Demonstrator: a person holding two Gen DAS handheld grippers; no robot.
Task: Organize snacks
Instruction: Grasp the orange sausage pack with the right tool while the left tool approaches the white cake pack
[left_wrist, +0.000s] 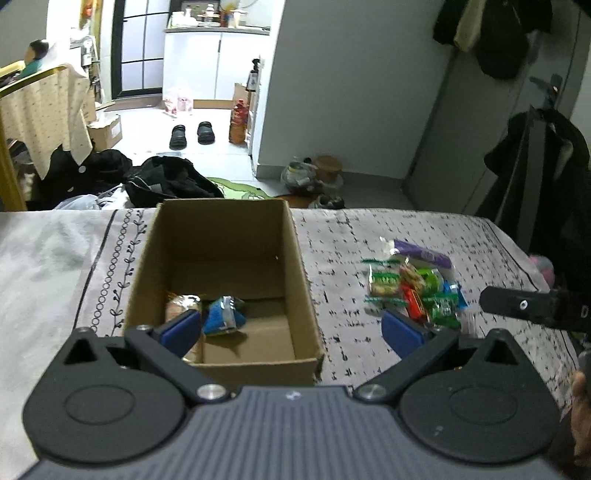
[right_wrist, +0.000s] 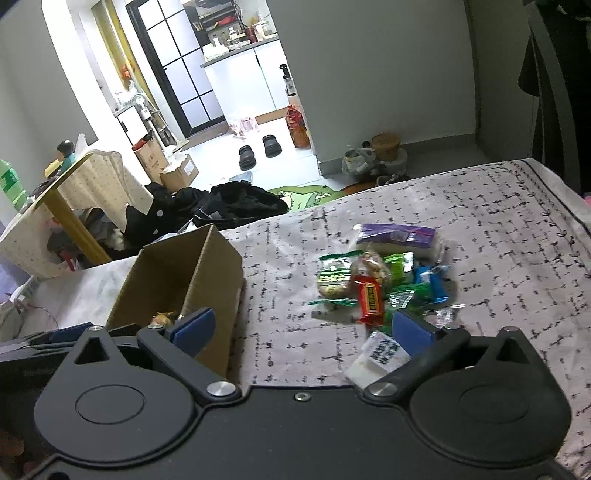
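Crinkly foil and plastic: light, slippery, crushable; best pinched at sealed edges. Snack pile (right_wrist: 384, 273), roughly ten packets, just ahead of right gripper (right_wrist: 303, 330) fingers; white packet (right_wrist: 380, 356) beside right finger. Two packets inside cardboard box (left_wrist: 221, 236), between left gripper (left_wrist: 291, 330) fingers. Both spread wide, empty.

dim foreground | bright far doorway | fisheye-bent edges | slight blur

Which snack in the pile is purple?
The long purple packet at the pile's far edge; the others are green, red, blue or white.
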